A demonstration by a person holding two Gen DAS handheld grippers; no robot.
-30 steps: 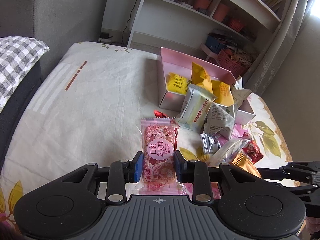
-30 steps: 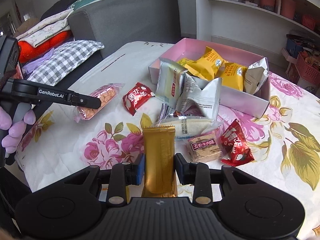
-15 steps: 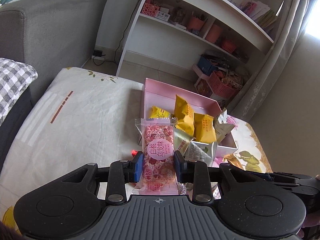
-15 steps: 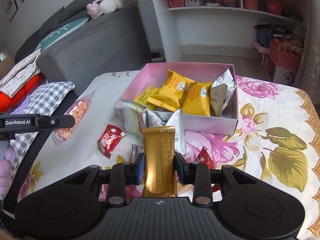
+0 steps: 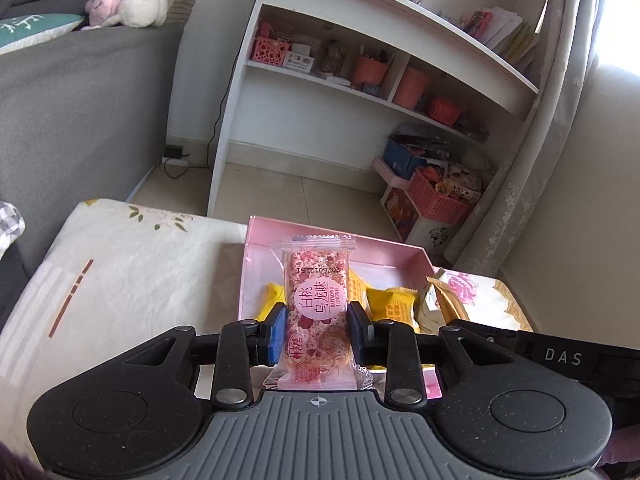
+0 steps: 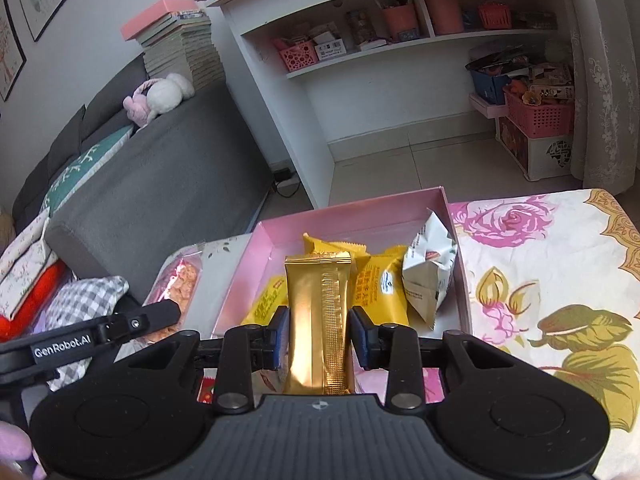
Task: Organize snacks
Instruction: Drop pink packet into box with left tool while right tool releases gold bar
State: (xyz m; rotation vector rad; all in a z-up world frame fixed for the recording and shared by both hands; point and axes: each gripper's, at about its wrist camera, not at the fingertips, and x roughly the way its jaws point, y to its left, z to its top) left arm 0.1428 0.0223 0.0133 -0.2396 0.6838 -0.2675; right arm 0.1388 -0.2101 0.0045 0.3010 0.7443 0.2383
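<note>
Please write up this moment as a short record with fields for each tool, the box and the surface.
left tool: shut on pink snack, held upright in front of the box
right tool: shut on gold bar, held upright over the box's near edge
box: pink, open, on the table
box contents: yellow packets and white packet
tablecloth: floral
backdrop: white shelf, grey sofa
</note>
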